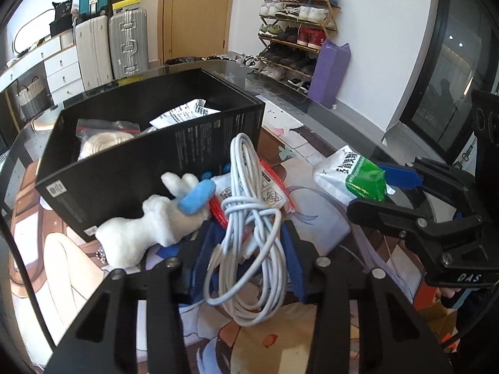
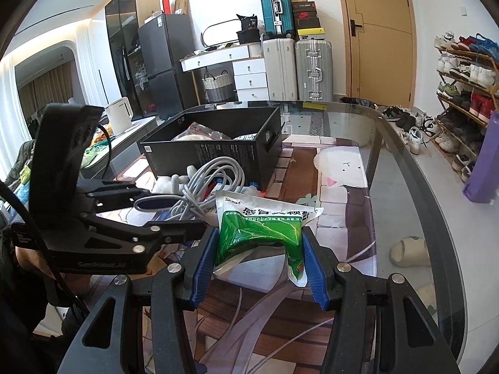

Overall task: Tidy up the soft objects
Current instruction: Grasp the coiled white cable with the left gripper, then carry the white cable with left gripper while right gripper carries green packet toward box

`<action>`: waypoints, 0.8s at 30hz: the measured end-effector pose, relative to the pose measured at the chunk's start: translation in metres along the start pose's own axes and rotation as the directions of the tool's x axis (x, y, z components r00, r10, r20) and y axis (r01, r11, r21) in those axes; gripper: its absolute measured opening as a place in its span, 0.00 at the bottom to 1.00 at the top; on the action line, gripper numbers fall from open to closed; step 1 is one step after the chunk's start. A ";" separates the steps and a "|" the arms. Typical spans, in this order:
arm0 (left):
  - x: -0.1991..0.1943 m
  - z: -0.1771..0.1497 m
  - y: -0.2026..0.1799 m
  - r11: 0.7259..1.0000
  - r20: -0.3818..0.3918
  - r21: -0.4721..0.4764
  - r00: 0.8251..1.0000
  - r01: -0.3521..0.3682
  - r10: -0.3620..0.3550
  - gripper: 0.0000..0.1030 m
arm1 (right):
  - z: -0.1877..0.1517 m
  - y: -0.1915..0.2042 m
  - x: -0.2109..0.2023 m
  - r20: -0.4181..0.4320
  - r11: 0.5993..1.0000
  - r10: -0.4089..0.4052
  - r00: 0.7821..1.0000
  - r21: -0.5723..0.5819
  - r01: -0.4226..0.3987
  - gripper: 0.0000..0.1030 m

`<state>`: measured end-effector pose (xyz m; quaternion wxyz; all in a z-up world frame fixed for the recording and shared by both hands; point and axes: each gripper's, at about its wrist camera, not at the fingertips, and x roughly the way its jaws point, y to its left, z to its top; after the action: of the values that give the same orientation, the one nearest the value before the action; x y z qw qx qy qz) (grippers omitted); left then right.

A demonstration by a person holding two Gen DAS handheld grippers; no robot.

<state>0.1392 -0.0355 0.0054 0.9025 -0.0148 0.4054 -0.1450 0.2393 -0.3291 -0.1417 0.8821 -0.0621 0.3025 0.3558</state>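
Note:
My left gripper (image 1: 248,249) is shut on a coiled white cable (image 1: 249,218) and holds it above the mat, just in front of the black box (image 1: 156,162). A white plush rabbit with a blue patch (image 1: 156,221) lies against the box's near wall, with a red-edged packet (image 1: 274,190) beside it. My right gripper (image 2: 257,261) is shut on a green and white medicine pouch (image 2: 262,233), held above the mat right of the left gripper (image 2: 174,215). The pouch also shows in the left wrist view (image 1: 355,174). The box (image 2: 218,149) holds several bagged items.
A printed mat (image 1: 46,265) covers the glass table (image 2: 405,162). Suitcases (image 2: 296,65), white drawers, a door and a shoe rack (image 1: 296,31) stand beyond. A purple bag (image 1: 330,71) and a slipper (image 2: 408,251) are on the floor at right.

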 end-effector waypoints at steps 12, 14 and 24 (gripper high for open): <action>-0.020 -0.006 0.006 0.999 0.072 -0.041 0.997 0.032 -0.029 0.36 | -0.002 0.006 -0.006 0.016 1.000 0.005 1.000 -0.007 -0.005 0.51; -0.027 -0.010 0.011 0.998 0.084 -0.050 0.996 0.039 -0.035 0.35 | -0.002 0.010 -0.009 0.022 1.000 0.004 1.000 -0.014 -0.004 0.51; -0.060 -0.027 0.026 0.995 0.153 -0.086 0.988 0.047 -0.034 0.35 | -0.003 0.031 -0.024 0.077 0.999 -0.007 0.997 -0.037 0.010 0.51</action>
<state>0.0877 0.0082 0.0270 0.9259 -0.0742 0.3415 -0.1435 0.2040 -0.3212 -0.1268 0.8933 -0.0658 0.2612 0.3598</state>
